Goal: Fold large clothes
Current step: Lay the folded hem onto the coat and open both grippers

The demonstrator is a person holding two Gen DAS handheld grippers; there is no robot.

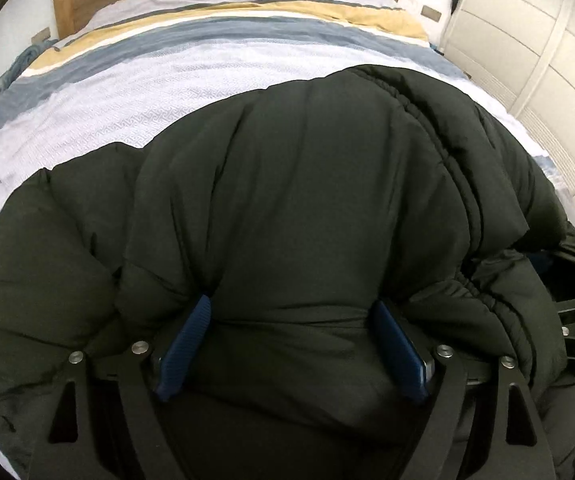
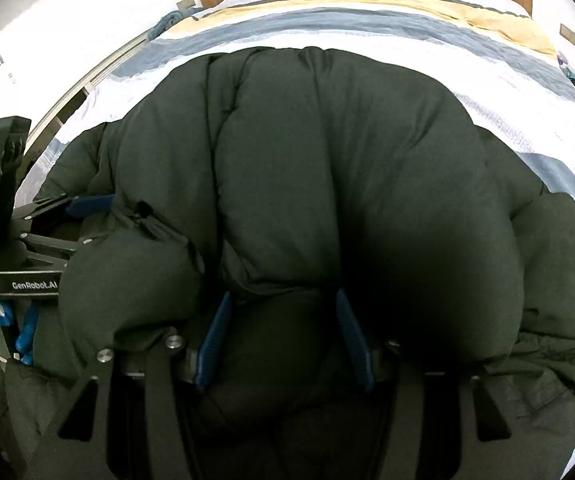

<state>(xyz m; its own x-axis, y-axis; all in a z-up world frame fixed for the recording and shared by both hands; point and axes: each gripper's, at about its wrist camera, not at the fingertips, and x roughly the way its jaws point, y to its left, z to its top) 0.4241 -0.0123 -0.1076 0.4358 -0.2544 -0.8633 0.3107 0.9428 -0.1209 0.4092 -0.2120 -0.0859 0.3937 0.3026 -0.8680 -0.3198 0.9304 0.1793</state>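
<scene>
I see the bulky dark green quilted puffer jacket (image 1: pixel 307 200) heaped on the striped white, blue and yellow bedcover (image 1: pixel 147 92); left gripper (image 1: pixel 293 322) pinching a thick fold; right gripper (image 2: pixel 283 314) likewise.

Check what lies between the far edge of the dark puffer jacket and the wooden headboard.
Only striped bedding: white, blue-grey and yellow bands run between the puffer jacket and the headboard. Both wrist views show it.

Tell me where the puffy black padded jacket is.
The puffy black padded jacket fills the lower centre of both wrist views, lying on the striped bedspread before the wooden headboard.
</scene>
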